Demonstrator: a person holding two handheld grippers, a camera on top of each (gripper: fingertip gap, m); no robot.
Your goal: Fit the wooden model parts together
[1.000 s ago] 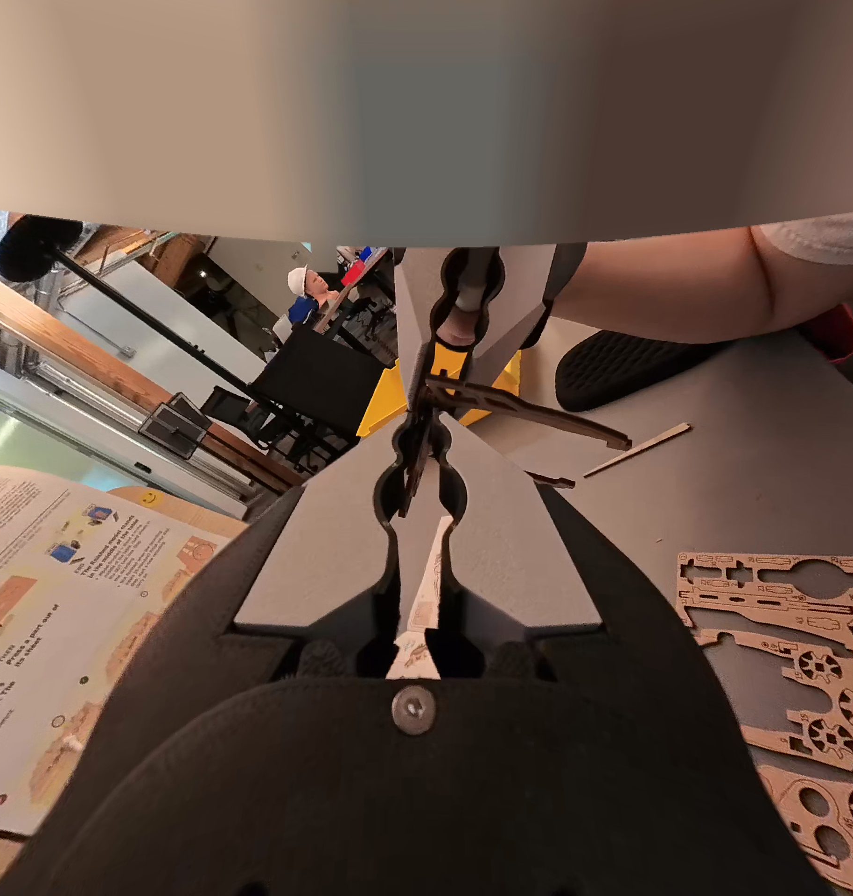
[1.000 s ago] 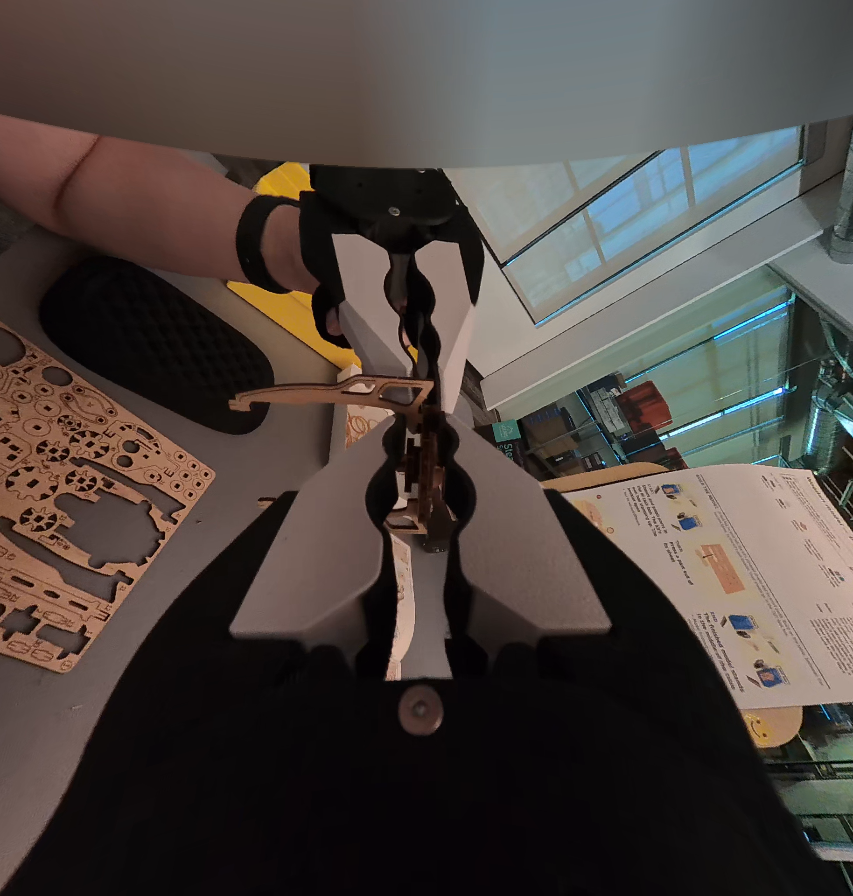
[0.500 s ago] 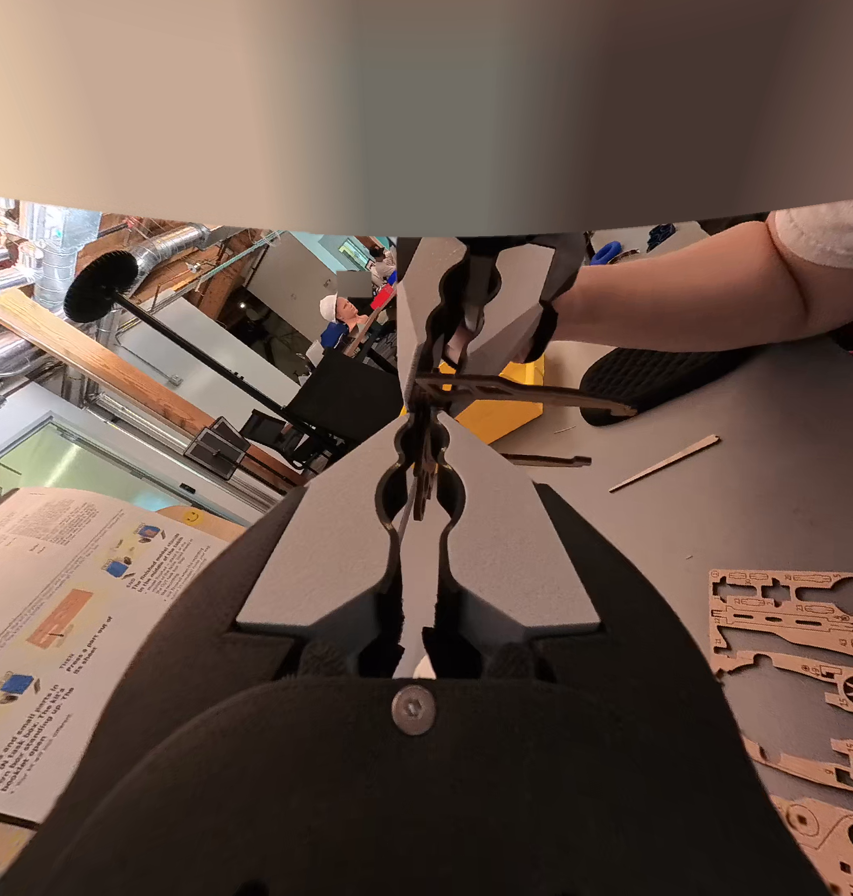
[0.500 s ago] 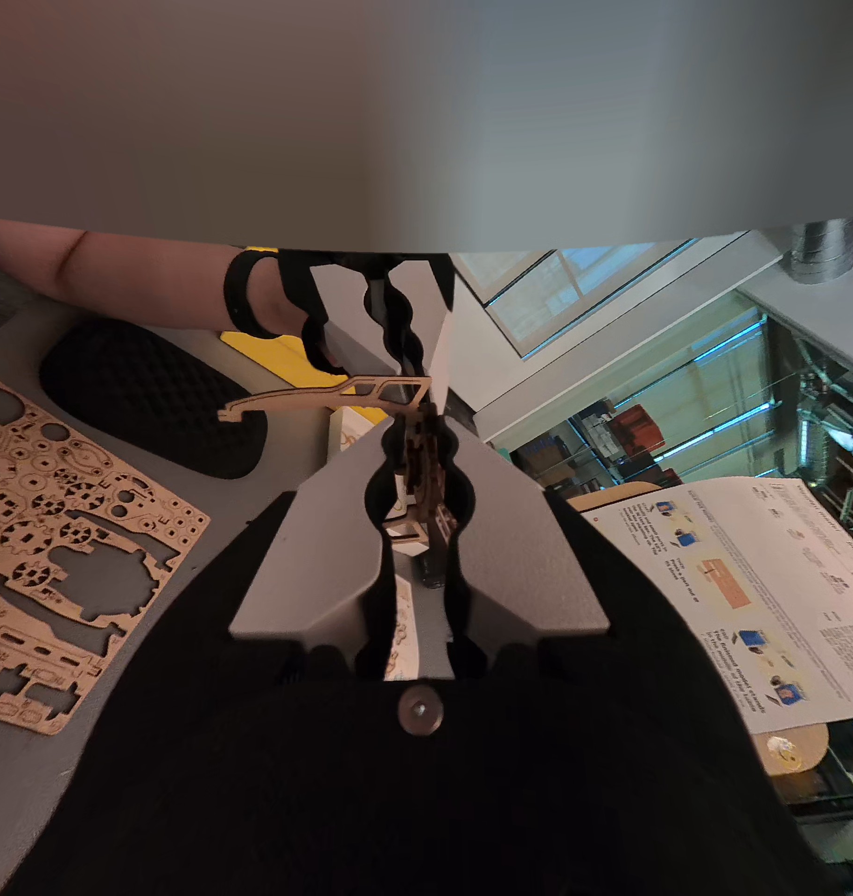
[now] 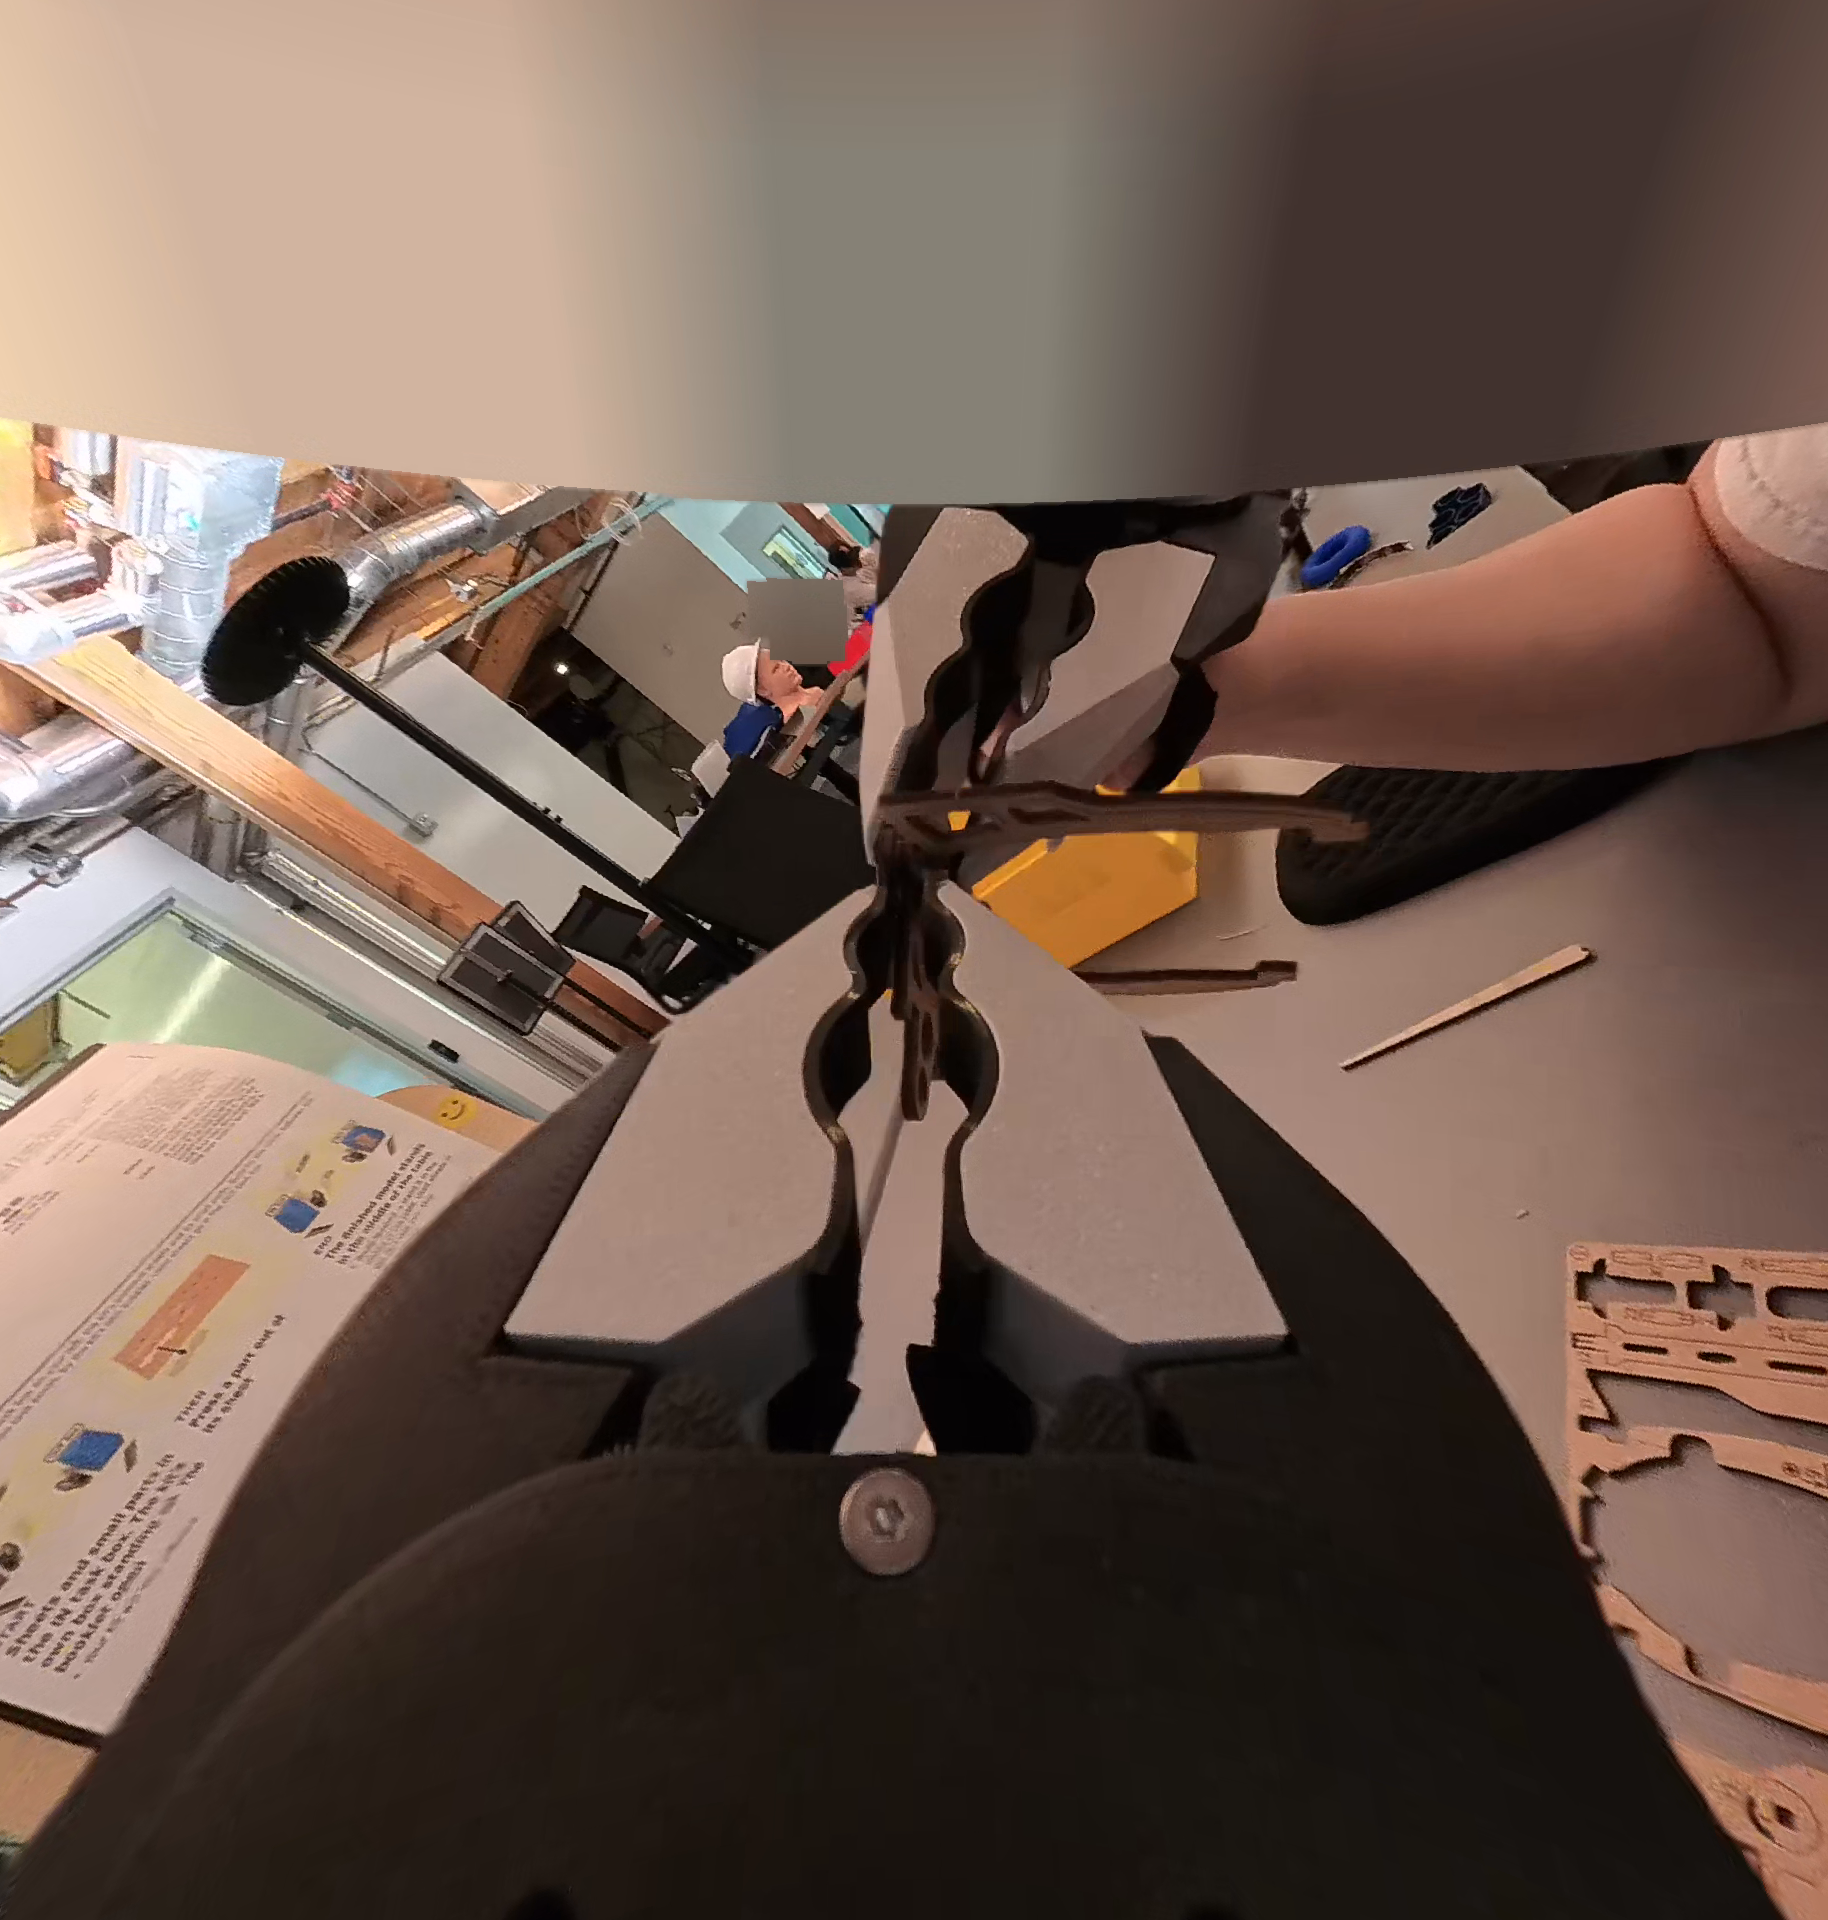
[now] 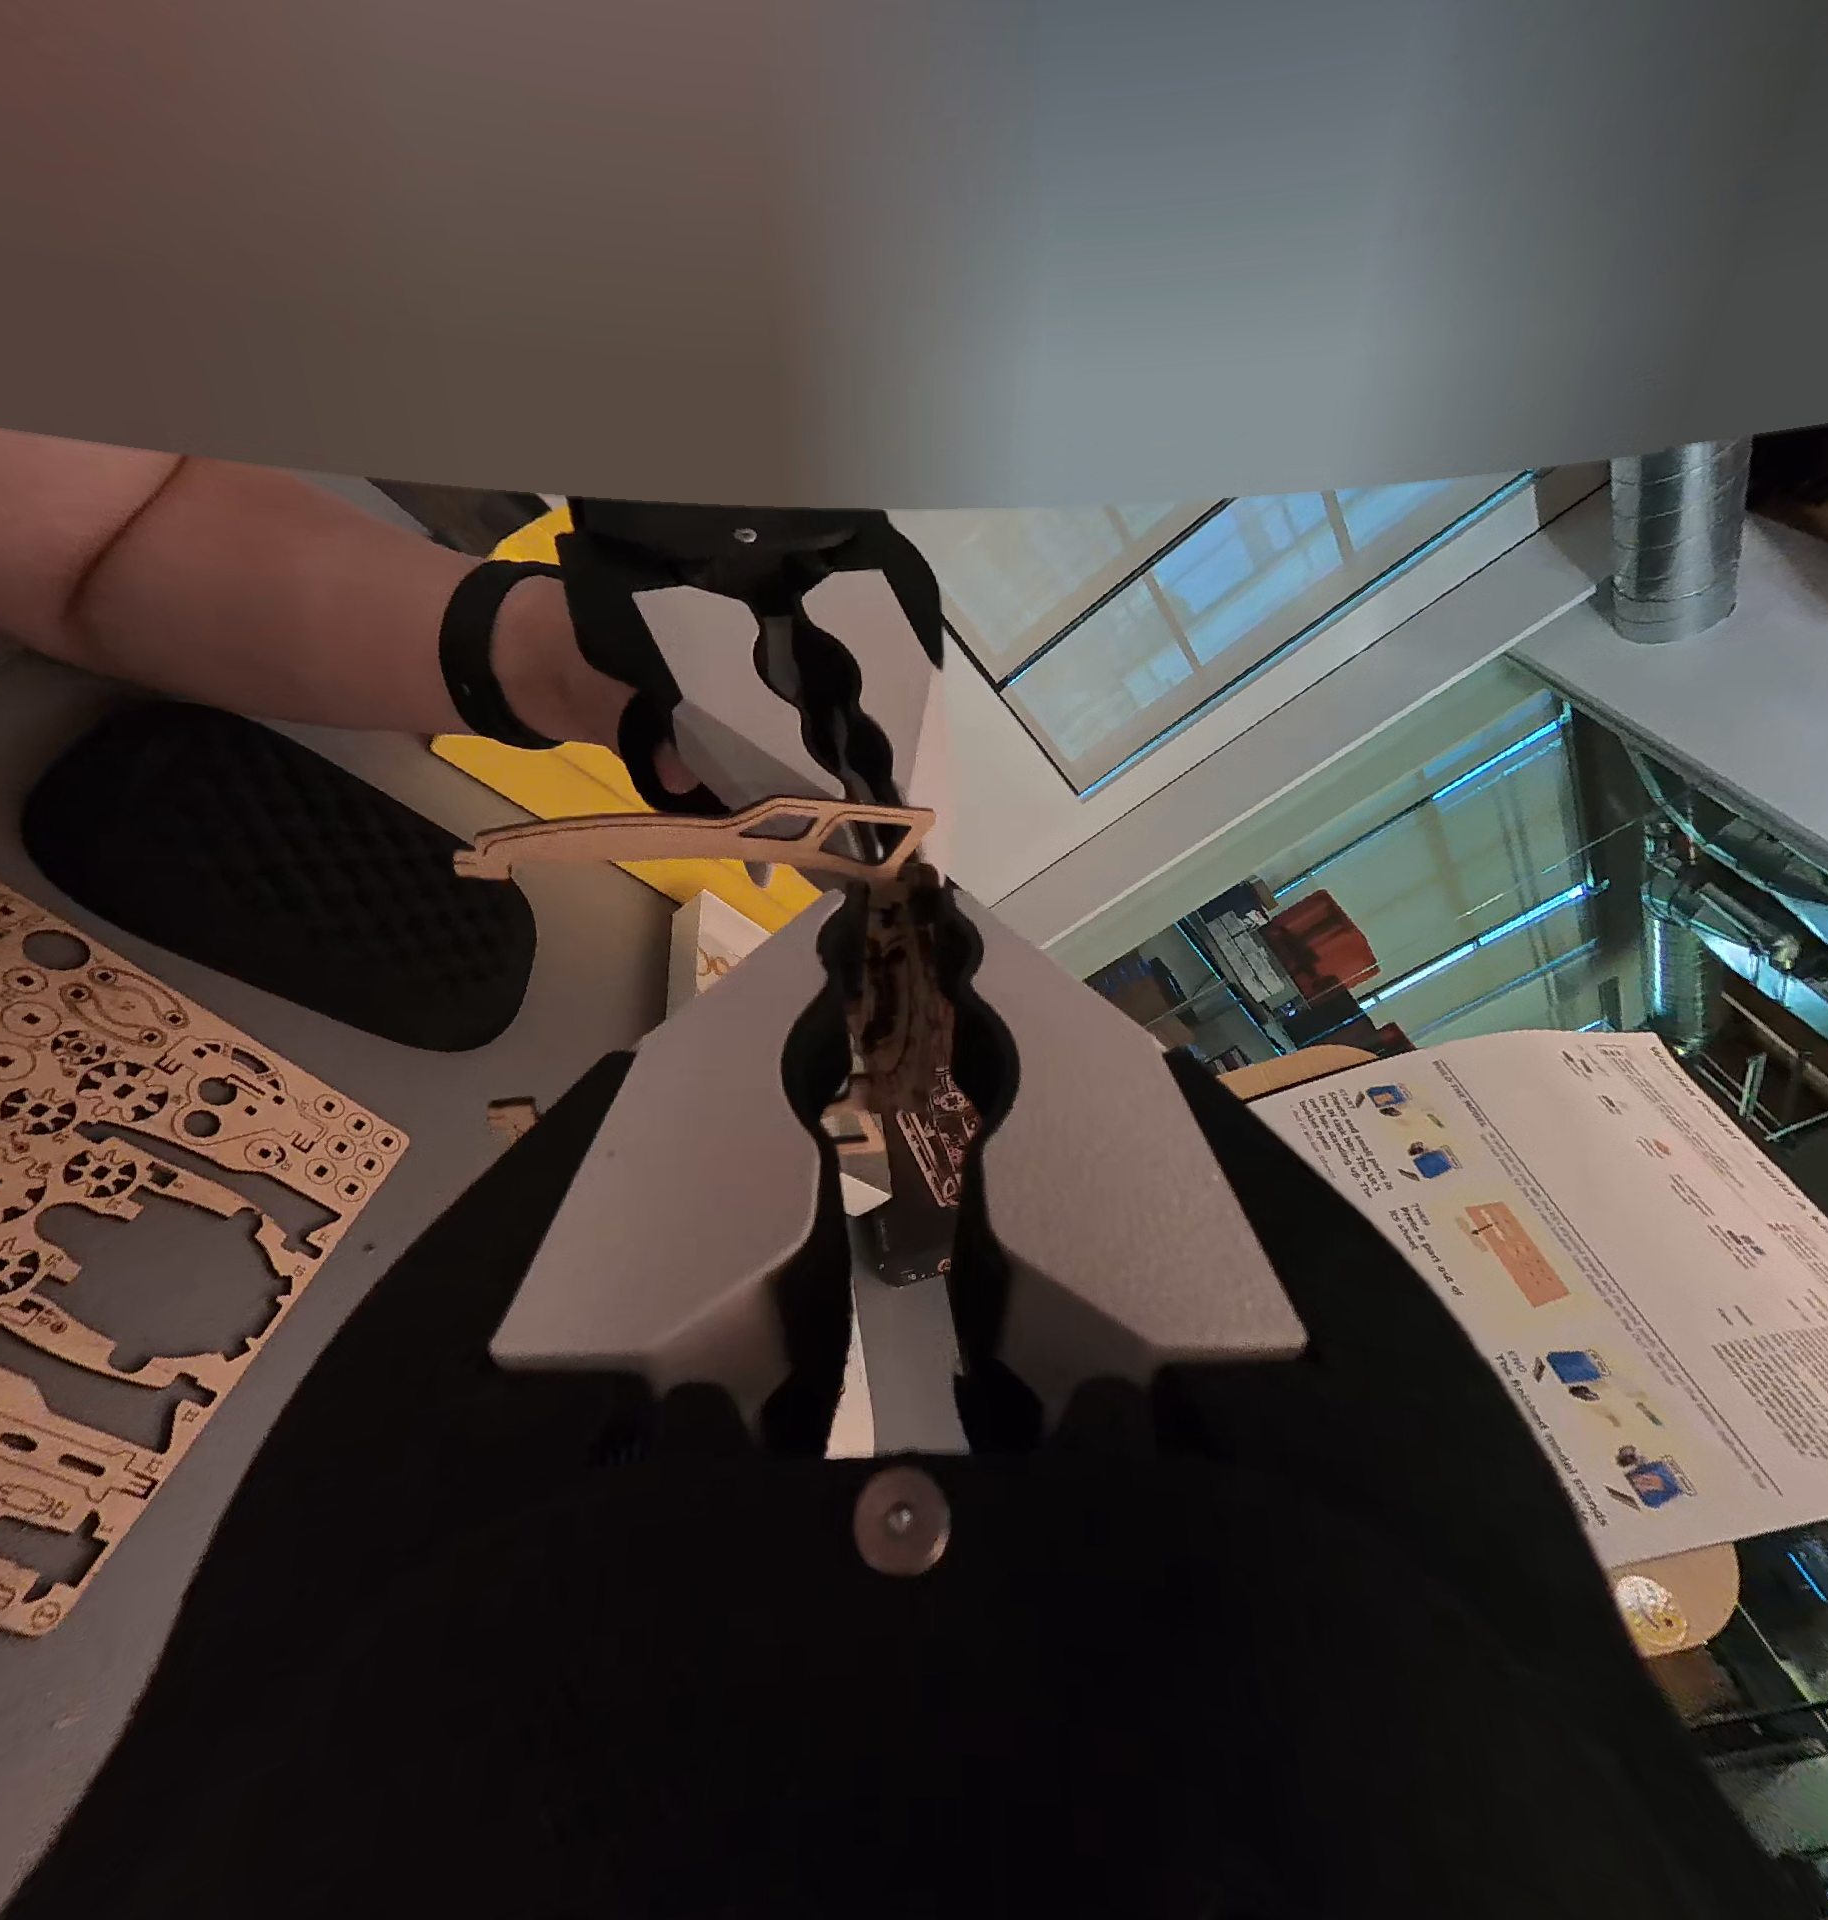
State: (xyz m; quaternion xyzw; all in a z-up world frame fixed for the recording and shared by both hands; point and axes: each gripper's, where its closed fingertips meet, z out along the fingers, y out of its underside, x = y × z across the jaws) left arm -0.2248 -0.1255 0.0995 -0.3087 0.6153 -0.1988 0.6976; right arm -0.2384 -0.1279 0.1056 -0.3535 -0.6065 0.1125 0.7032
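**Two wooden parts meet in mid-air, joint not yet seated**

Both tongs are raised above the grey worktop (image 5: 1512,1122) and point at each other, tips nearly touching. The left tongs (image 5: 905,940) are pressed together on a small dark perforated piece (image 5: 918,1023) that stands edge-on between their fingers. In the right wrist view the right tongs (image 6: 894,914) are likewise pinching a small wooden part (image 6: 905,997) held upright in their grip; whether this is the same piece seen from the other side I cannot tell. A long slotted strut (image 6: 702,836) lies crosswise at the meeting point, its wide end at the tips and its narrow hooked end reaching left in that view; which tongs carry it is unclear.

As for progress, I judge the work to be early to middling. The punched sheet (image 6: 110,1195) lying on the worktop to the left in the right wrist view shows several empty cut-outs, so some parts are freed, while many gears and shapes remain in it. A thin wooden sliver (image 5: 1466,1006) and another loose strip (image 5: 1190,975) lie unused on the worktop. The strut looks to be at its slot but not clearly pushed home. An instruction sheet (image 6: 1564,1247) lies open at the side.
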